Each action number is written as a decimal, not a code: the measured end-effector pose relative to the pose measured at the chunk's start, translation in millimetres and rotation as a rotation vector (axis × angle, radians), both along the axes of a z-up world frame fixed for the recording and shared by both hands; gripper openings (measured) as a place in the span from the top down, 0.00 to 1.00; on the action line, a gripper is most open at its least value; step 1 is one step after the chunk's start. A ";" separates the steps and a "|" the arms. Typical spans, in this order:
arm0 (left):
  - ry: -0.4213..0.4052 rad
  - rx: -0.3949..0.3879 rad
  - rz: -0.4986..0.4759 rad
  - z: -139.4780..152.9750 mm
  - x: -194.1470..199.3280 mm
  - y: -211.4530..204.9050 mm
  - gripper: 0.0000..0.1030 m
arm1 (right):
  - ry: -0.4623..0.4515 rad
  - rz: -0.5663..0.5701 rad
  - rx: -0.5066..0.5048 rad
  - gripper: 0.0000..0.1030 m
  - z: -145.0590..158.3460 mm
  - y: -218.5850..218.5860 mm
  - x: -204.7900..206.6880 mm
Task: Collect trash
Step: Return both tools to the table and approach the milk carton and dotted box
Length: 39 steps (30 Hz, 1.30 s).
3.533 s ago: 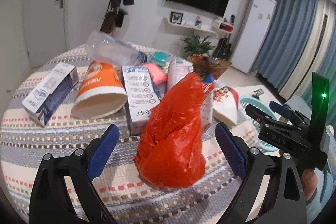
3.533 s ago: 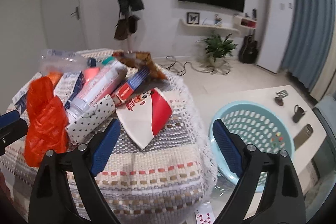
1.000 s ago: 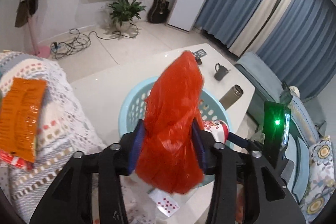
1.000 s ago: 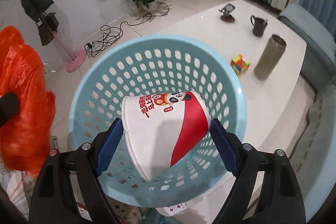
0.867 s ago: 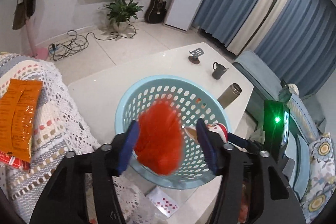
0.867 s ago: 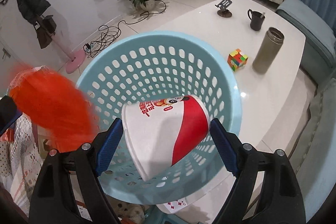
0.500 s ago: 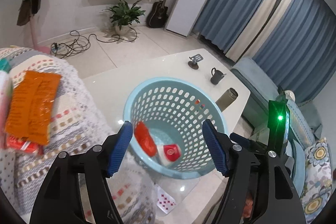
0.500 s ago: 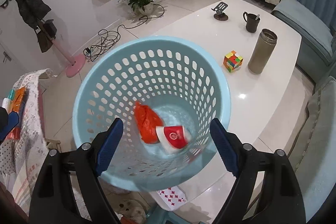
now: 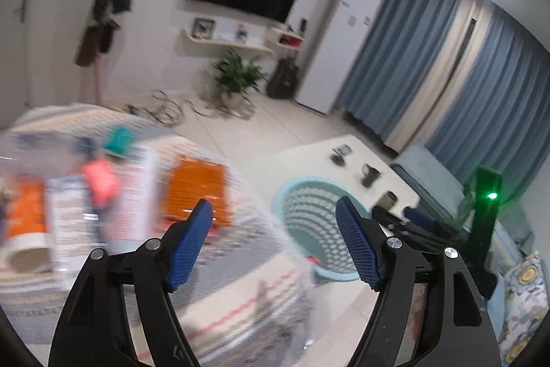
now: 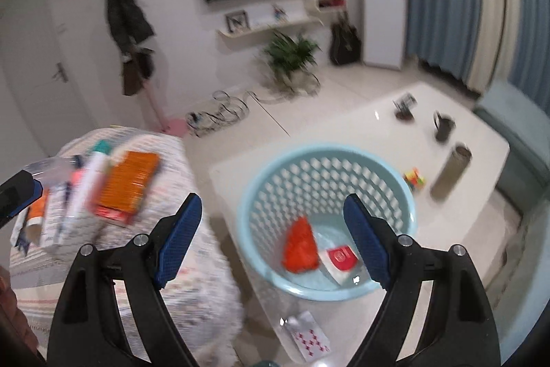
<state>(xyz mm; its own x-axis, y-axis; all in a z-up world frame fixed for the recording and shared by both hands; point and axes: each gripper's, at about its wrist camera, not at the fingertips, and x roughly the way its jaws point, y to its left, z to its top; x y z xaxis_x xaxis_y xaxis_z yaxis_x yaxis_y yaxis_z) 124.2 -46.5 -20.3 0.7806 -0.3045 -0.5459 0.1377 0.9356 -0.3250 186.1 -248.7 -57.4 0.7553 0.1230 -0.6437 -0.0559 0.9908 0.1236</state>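
Observation:
A light-blue basket (image 10: 405,195) stands on the white low table; in it lie the orange plastic bag (image 10: 299,245) and the red-and-white paper cup (image 10: 340,260). The basket also shows in the left wrist view (image 9: 306,212). My left gripper (image 9: 275,246) is open and empty, over the edge of the striped cloth table (image 9: 240,298). My right gripper (image 10: 271,239) is open and empty, between that table and the basket. Blurred trash lies on the cloth table: an orange packet (image 9: 196,188), cartons (image 9: 65,222) and an orange paper cup (image 9: 24,229). The packet also shows in the right wrist view (image 10: 127,184).
On the white table (image 10: 481,140) stand a mug (image 10: 443,126), a steel flask (image 10: 450,176), a puzzle cube (image 10: 414,179) and a small stand (image 10: 404,107). A card packet (image 10: 309,336) lies on the floor in front of the basket. A sofa (image 9: 429,174) is at the right.
Both grippers let go over the basket; the orange bag and the paper cup dropped in. Both grippers then swung back left toward the cloth table, fast enough to blur the view.

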 end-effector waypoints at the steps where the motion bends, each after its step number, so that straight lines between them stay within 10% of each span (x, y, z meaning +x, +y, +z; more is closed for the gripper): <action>1: -0.014 0.014 0.027 5.4 -8.8 13.9 0.29 | -0.026 0.026 0.000 0.22 8.8 12.9 -6.3; 14: 0.024 0.187 0.450 6.1 -85.5 205.6 0.19 | -0.019 0.250 0.021 0.26 20.8 138.2 -24.2; 25: 0.172 0.169 0.480 -47.4 -67.6 264.7 0.19 | 0.132 0.334 0.018 0.27 -25.7 210.1 -27.1; 39: 0.307 0.207 0.456 -84.4 -23.5 275.6 0.35 | 0.269 0.318 0.029 0.78 -64.4 209.4 0.1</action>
